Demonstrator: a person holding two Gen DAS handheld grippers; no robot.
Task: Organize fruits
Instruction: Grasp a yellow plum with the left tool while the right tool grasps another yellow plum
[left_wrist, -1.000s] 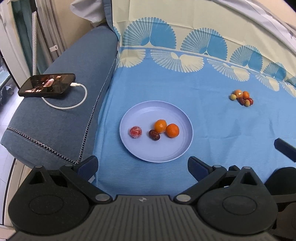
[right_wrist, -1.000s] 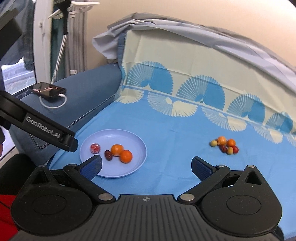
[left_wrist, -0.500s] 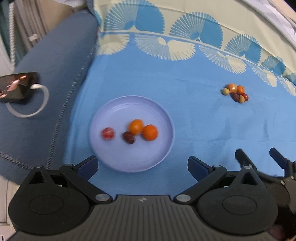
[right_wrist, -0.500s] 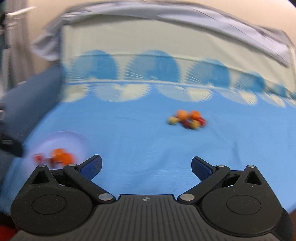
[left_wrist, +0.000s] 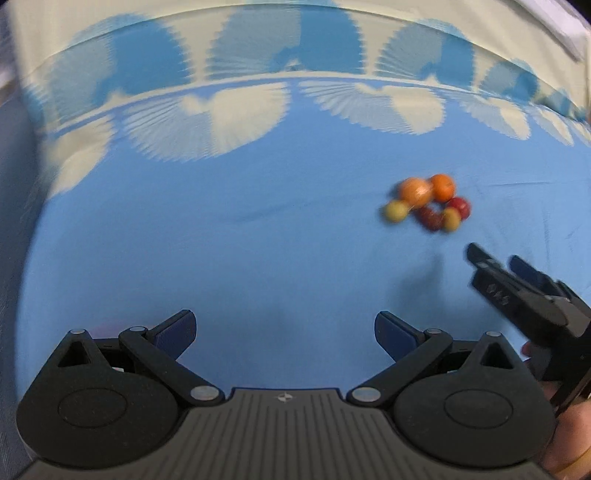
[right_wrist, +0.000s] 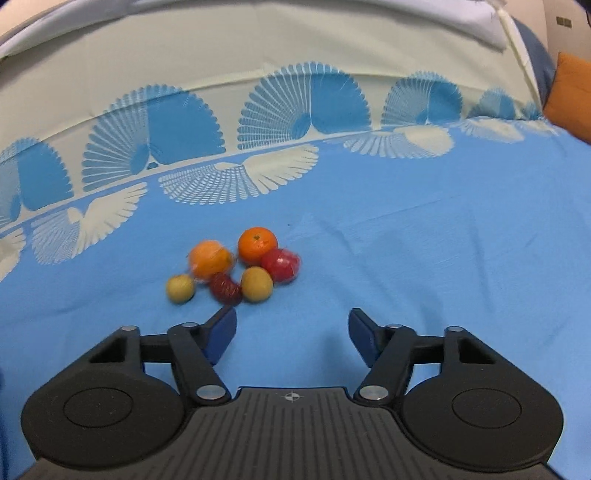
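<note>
1. In the right wrist view, the fruit cluster (right_wrist: 236, 267) lay left of centre on the blue cloth (right_wrist: 424, 258): two oranges at the back, a red wrapped fruit, a dark red fruit and two yellow-green ones, all touching or just beside one another.
2. The right gripper (right_wrist: 291, 332) hung near the cluster with its fingers closing, nothing between them; its left finger (right_wrist: 221, 334) stood just below the dark red fruit (right_wrist: 225, 288).
3. In the left wrist view, the left gripper (left_wrist: 284, 332) had its fingers spread wide and empty; the cluster sat at middle right, well apart from it.
4. Risk, as a judgement: the packed fruits leave little gap; a finger could nudge a neighbour and roll it across the cloth; the wrapped skins could slip; the two grippers, close together, could collide.
</note>
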